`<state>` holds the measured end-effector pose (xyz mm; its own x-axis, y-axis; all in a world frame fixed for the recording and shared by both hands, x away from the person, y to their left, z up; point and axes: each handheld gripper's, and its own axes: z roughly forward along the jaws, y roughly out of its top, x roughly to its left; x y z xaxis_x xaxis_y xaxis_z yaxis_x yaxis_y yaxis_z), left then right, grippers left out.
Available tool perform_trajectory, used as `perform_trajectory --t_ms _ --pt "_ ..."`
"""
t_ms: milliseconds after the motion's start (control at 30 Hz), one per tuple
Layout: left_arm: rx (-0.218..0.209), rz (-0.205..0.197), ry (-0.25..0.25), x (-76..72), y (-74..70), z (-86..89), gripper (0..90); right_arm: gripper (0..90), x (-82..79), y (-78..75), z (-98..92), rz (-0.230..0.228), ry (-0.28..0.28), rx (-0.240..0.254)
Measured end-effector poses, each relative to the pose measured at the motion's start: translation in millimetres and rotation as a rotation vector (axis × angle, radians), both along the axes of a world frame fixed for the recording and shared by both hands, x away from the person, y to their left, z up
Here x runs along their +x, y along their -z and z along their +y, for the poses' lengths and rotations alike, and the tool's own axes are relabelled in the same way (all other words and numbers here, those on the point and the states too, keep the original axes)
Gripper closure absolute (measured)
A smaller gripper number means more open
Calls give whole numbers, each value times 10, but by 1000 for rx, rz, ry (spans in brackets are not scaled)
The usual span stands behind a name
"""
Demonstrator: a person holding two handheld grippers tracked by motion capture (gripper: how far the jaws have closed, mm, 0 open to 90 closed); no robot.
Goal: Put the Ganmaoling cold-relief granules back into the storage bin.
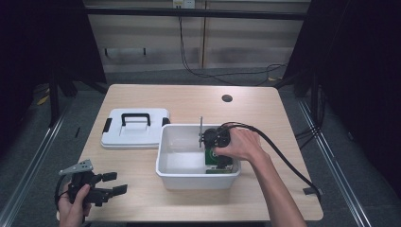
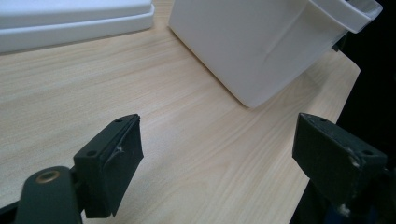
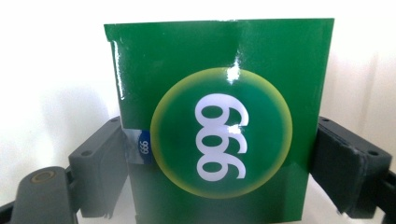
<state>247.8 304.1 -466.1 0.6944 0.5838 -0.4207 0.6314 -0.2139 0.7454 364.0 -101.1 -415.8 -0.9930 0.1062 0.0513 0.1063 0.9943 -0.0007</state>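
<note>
— Bin (image 1: 187, 177) first: why are we reaching into it with the right gripper (image 1: 218, 151)?

— We are working the green box (image 3: 219, 116) there. In the right gripper view it is sitting between the two black jaws, which are pressing on its left and right sides, so we are clamping it. In the high view the green box (image 1: 215, 161) is low inside the white bin, near its front right corner.

— Are we putting it in or taking it out?

— We are judging it could be either; the grip is firm and the box is standing upright against the white wall.

— And the left gripper (image 1: 109, 184)?

— We are keeping it idle near the front left of the table (image 1: 265, 113), jaws spread wide with nothing between them, probably so it is staying clear of the bin.

— The lid (image 1: 135, 127)?

— It is lying flat just left of the bin, leaving the opening free for us.
</note>
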Motion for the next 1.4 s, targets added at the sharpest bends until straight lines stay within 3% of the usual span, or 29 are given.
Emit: perform_trajectory --t_ms 333,633,833,1000,1033,1267,1400 --pt "-2 1 -1 0 1 -1 161 99 -1 -86 -70 -12 -17 62" --pt "-2 2 -1 0 1 -4 160 94 -10 -133 -120 -19 -15 88" --pt "-2 1 0 -2 1 -4 161 94 -37 -258 -176 -28 23 139" --pt "-2 1 -1 -1 2 -4 161 95 -14 -332 -288 -12 67 229" --pt "0 2 0 1 3 -4 160 95 -13 -351 -316 -19 68 269" --pt "0 3 -2 -1 3 -3 160 118 -58 -483 -460 -33 114 353" --pt "3 1 -2 -1 3 -3 161 125 -108 -564 -543 -65 116 401"
